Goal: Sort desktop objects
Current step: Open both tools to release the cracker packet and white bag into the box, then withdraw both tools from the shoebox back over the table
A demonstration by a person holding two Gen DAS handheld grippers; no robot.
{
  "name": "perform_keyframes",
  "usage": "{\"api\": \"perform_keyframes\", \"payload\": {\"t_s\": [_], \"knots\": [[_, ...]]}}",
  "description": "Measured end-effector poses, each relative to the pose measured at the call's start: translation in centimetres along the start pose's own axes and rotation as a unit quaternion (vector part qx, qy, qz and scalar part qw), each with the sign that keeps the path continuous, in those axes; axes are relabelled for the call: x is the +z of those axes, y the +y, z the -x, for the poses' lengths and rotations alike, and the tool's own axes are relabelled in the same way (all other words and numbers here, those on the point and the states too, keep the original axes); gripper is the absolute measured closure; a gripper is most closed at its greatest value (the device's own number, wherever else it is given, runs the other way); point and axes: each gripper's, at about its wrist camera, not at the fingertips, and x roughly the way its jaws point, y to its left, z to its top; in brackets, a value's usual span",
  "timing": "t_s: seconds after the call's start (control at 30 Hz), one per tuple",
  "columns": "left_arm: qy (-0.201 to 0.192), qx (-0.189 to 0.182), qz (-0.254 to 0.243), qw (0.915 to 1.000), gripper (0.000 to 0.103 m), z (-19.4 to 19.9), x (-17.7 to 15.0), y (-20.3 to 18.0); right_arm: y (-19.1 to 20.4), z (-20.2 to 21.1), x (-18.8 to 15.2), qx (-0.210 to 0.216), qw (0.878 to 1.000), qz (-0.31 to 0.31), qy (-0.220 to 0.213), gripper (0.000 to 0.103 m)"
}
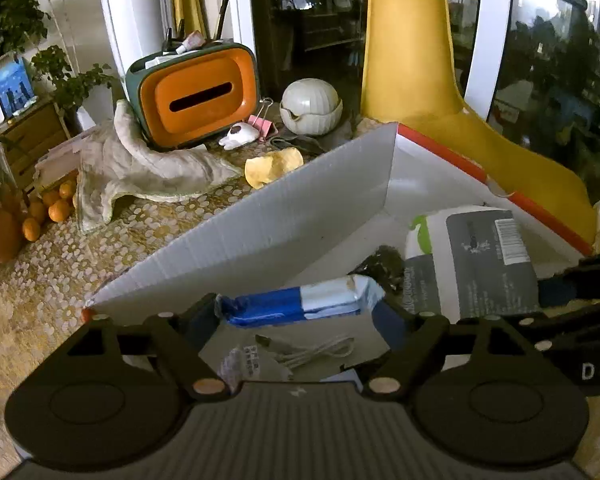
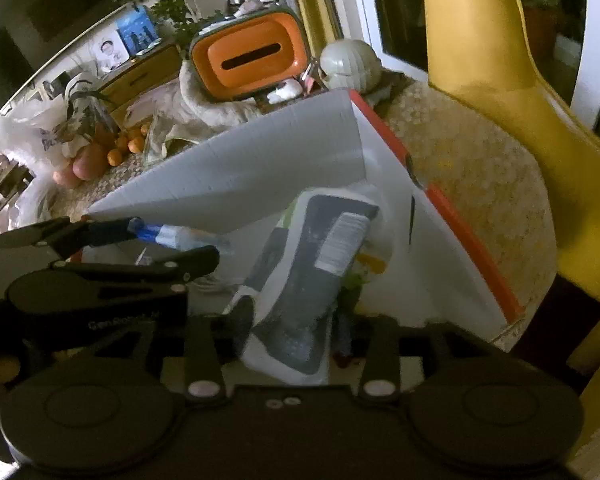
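Observation:
A white corrugated box (image 1: 300, 200) with an orange rim stands on the table. Above its floor a blue and white snack bar (image 1: 300, 304) spans the gap of my left gripper (image 1: 300, 316). Those jaws stand wide, and the bar's ends sit at the fingers without a clear squeeze. The right wrist view shows the same left gripper (image 2: 176, 240) and snack bar (image 2: 172, 234). A white and grey pouch (image 2: 300, 272) lies in the box (image 2: 260, 160), its near end between the parted fingers of my right gripper (image 2: 292, 320). The pads stand beside it.
A white cable (image 1: 312, 352), a small labelled packet (image 1: 240, 364) and a dark crumpled wrapper (image 1: 384, 264) lie in the box. Behind it are an orange tissue box (image 1: 196, 96), a white ceramic pot (image 1: 310, 106), a crumpled cloth (image 1: 140, 168), oranges (image 1: 48, 208) and a yellow chair (image 1: 420, 60).

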Motion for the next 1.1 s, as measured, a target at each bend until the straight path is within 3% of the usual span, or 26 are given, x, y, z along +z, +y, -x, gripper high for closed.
{"api": "perform_keyframes", "payload": {"t_s": [0.07, 0.1, 0.37, 0.47, 0.67, 1.1], "knots": [[-0.006, 0.0, 0.003, 1.0, 0.021, 0.4, -0.1, 0.1, 0.1, 0.5, 0.0, -0.013, 1.0, 0.005, -0.009, 0.03], [-0.008, -0.002, 0.005, 1.0, 0.021, 0.6, -0.2, 0.2, 0.1, 0.7, 0.0, -0.018, 1.0, 0.004, -0.014, 0.027], [-0.025, -0.013, 0.008, 0.9996, 0.018, 3.1, -0.1, 0.1, -0.6, 3.2, -0.4, -0.021, 1.0, 0.0, -0.022, 0.027], [-0.014, -0.007, 0.007, 0.9998, 0.016, 3.1, 0.0, -0.2, -0.4, 4.2, -0.5, -0.021, 0.999, 0.0, -0.028, 0.027], [-0.009, -0.018, 0.004, 0.9998, 0.005, 3.6, -0.7, -0.1, -0.2, 5.8, -0.7, -0.015, 0.999, -0.001, -0.041, 0.027], [-0.025, -0.029, 0.016, 0.9991, 0.001, 6.0, -1.1, -0.1, -0.1, 7.1, -1.0, -0.009, 0.999, -0.004, -0.045, 0.027]]}}
